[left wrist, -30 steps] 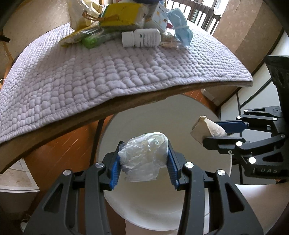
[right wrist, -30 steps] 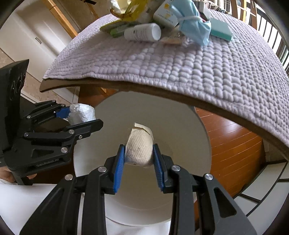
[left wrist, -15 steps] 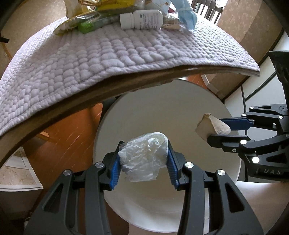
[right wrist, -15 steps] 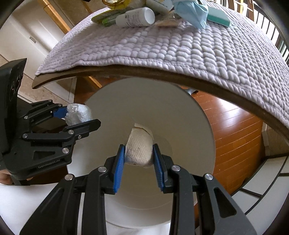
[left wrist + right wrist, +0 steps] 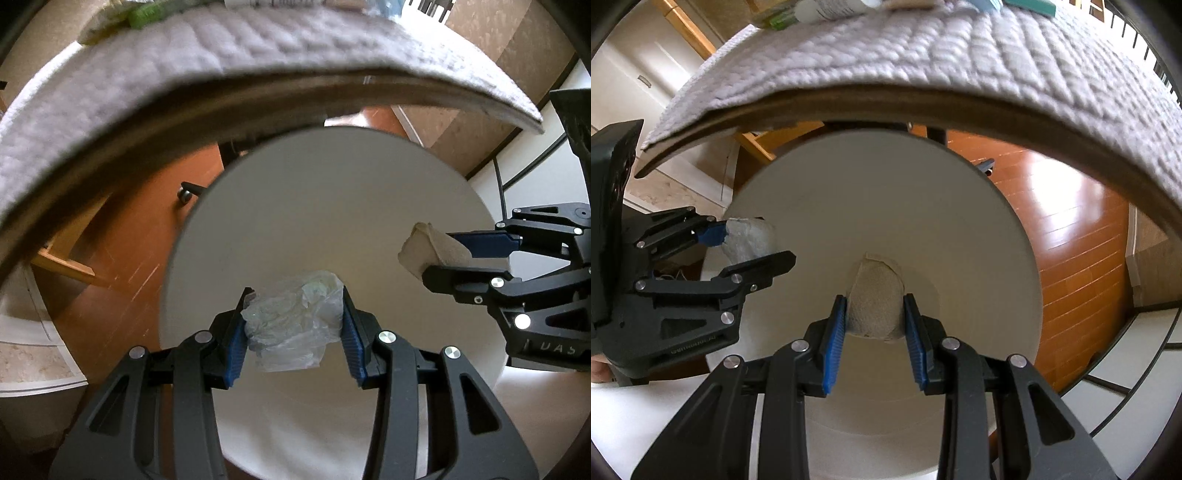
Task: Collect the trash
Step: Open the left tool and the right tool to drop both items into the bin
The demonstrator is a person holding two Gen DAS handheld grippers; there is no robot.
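The left claw (image 5: pixel 293 314) pinched a crumpled plastic wad (image 5: pixel 295 317) between its blue pads, hanging over the open mouth of the white bin (image 5: pixel 332 184), toward its near rim. To its right, the right claw (image 5: pixel 874 319) was pressed tight on a beige paper wad (image 5: pixel 873 299), also over the bin, nearer the middle. Both claws pointed steeply down, side by side and close but apart. The bin stood on the wooden floor (image 5: pixel 1071 236), tucked just under the front edge of the tabletop (image 5: pixel 923 107), which carried a quilted mat (image 5: pixel 960 55). A bottle (image 5: pixel 831 9) and other clutter sat at the mat's far edge, mostly cut off.

I judged this the drop-off step: both pieces were carried and poised above the bin. The next move called for spreading each claw so the wads fell inside, with the plastic perhaps clinging to a pad.
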